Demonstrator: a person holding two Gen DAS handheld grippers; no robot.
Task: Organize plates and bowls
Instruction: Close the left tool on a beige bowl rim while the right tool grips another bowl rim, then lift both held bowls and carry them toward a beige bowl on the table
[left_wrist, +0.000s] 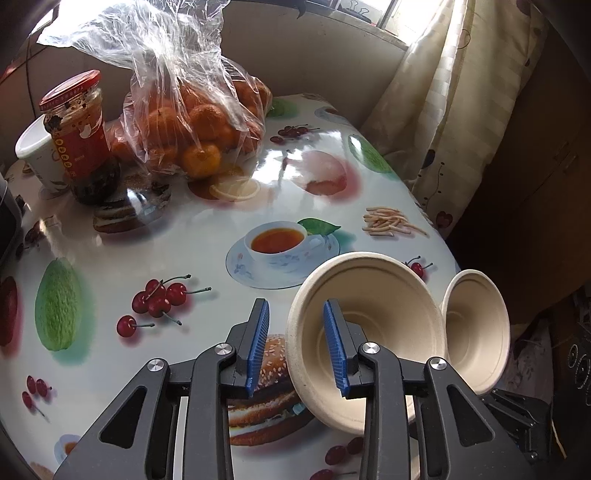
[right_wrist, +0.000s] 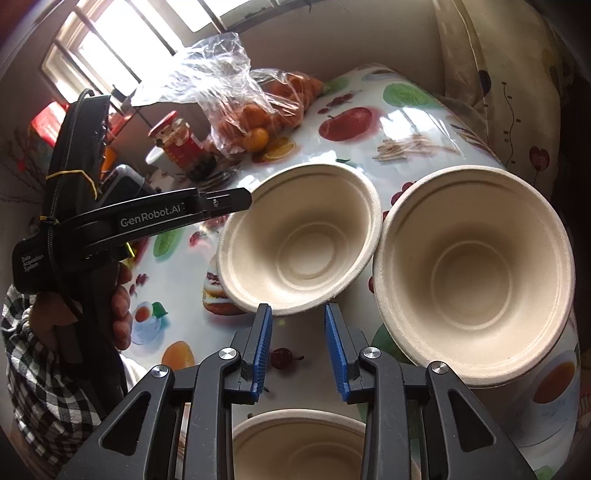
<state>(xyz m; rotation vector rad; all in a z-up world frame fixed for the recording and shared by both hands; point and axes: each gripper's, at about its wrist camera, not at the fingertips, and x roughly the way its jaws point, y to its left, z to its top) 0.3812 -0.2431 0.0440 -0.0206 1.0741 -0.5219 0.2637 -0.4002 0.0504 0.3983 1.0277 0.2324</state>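
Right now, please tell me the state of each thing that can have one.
left gripper: open, its right finger inside the bowl
left bowl: empty, right way up
right bowl: empty, right way up
near bowl: empty
right gripper: open, holding nothing
jar: lid on
orange bag: top open

Desk (left_wrist: 155, 236) under glossy cloth printed with fruit, tea, burger. Barred window (right_wrist: 110, 48) behind, bright daylight, glare on cloth. Plain beige wall (left_wrist: 314, 55) below sill. Cream patterned curtain (left_wrist: 454, 110) hangs at desk's far-right edge. Dark wooden cabinet (left_wrist: 546, 166) beside curtain.
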